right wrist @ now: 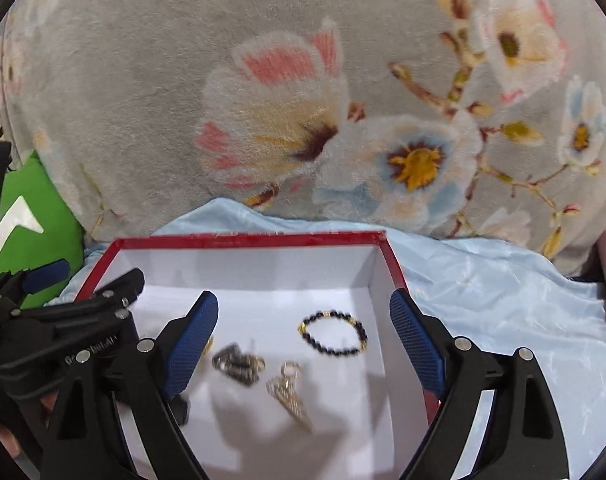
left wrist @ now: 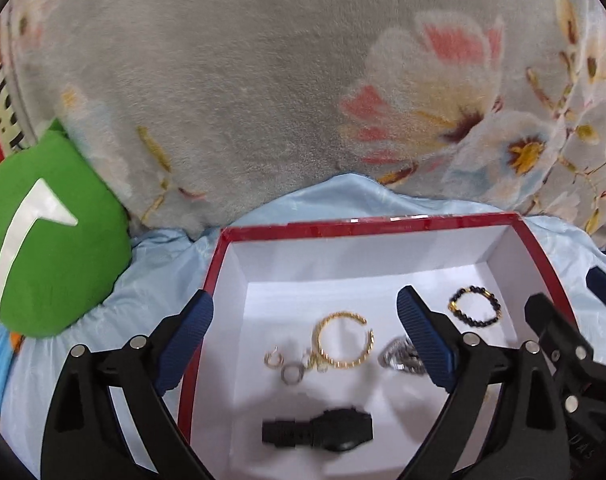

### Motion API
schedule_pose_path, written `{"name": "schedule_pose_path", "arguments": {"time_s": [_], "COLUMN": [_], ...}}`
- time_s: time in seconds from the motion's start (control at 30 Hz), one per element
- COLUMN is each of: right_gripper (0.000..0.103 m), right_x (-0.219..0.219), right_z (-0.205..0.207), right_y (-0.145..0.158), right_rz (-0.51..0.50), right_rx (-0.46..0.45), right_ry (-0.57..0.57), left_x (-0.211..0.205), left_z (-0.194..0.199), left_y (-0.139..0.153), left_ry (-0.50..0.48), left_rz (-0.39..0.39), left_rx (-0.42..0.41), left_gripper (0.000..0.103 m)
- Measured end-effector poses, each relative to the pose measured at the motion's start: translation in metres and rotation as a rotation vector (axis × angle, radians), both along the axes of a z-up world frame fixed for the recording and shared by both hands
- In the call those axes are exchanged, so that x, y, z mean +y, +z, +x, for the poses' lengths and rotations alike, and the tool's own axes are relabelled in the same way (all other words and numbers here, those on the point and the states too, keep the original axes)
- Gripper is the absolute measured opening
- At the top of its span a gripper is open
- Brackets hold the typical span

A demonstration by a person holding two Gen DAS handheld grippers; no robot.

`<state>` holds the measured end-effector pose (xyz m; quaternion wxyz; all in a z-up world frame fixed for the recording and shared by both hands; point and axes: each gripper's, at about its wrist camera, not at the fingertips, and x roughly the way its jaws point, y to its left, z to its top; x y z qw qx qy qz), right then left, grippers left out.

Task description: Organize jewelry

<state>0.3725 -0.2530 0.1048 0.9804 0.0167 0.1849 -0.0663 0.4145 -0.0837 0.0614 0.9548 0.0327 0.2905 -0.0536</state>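
Observation:
A red box [left wrist: 367, 226] with a white inside lies on a light blue sheet. In it are a gold bangle [left wrist: 341, 340], a black bead bracelet [left wrist: 475, 307], small rings [left wrist: 291, 372], a silver piece [left wrist: 403, 356] and a black watch [left wrist: 319, 432]. My left gripper [left wrist: 303, 298] hovers open over the box's left half, gripping nothing. The right wrist view shows the box [right wrist: 247, 240], the bead bracelet [right wrist: 334, 333], the dark silver piece [right wrist: 237, 362] and a gold pendant earring [right wrist: 289, 392]. My right gripper [right wrist: 303, 300] stands open above the box's right half, empty.
A grey plush blanket with flowers [left wrist: 263, 100] rises behind the box. A green cushion [left wrist: 51, 232] lies to the left. The light blue sheet [right wrist: 503, 300] spreads right of the box. The two grippers are close side by side, the left gripper [right wrist: 91, 276] at the right view's left edge.

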Motion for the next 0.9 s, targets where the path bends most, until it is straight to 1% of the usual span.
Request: {"name": "schedule_pose_path", "arguments": {"time_s": [0.13, 0.17, 0.2, 0.3, 0.43, 0.6, 0.73, 0.9], "right_gripper": [0.086, 0.086, 0.086, 0.086, 0.086, 0.086, 0.086, 0.086], "right_x": [-0.002, -0.001, 0.001, 0.004, 0.004, 0.003, 0.006, 0.015], "right_z": [-0.031, -0.037, -0.042, -0.049, -0.055, -0.063, -0.07, -0.072], "right_y": [-0.016, -0.02, -0.024, -0.034, -0.044, -0.049, -0.053, -0.055], "right_rz": [0.04, 0.036, 0.031, 0.005, 0.008, 0.015, 0.025, 0.008], "right_rx": [0.006, 0.011, 0.013, 0.032, 0.051, 0.063, 0.084, 0.096], "right_ry": [-0.001, 0.0, 0.001, -0.017, -0.04, -0.045, -0.032, -0.032], "left_x": [0.007, 0.008, 0.01, 0.014, 0.018, 0.028, 0.026, 0.023], "left_z": [-0.034, -0.039, -0.044, -0.048, -0.058, -0.078, -0.085, -0.087], "left_y": [-0.012, -0.016, -0.02, -0.031, -0.039, -0.036, -0.037, -0.039], "left_ry": [0.043, 0.043, 0.039, 0.042, 0.095, 0.094, 0.088, 0.08], "left_rz": [0.026, 0.023, 0.005, -0.026, -0.003, -0.023, -0.005, 0.005], "left_rx": [0.012, 0.02, 0.042, 0.094, 0.096, 0.099, 0.121, 0.128], "left_gripper": [0.092, 0.092, 0.092, 0.092, 0.092, 0.093, 0.095, 0.094]}}
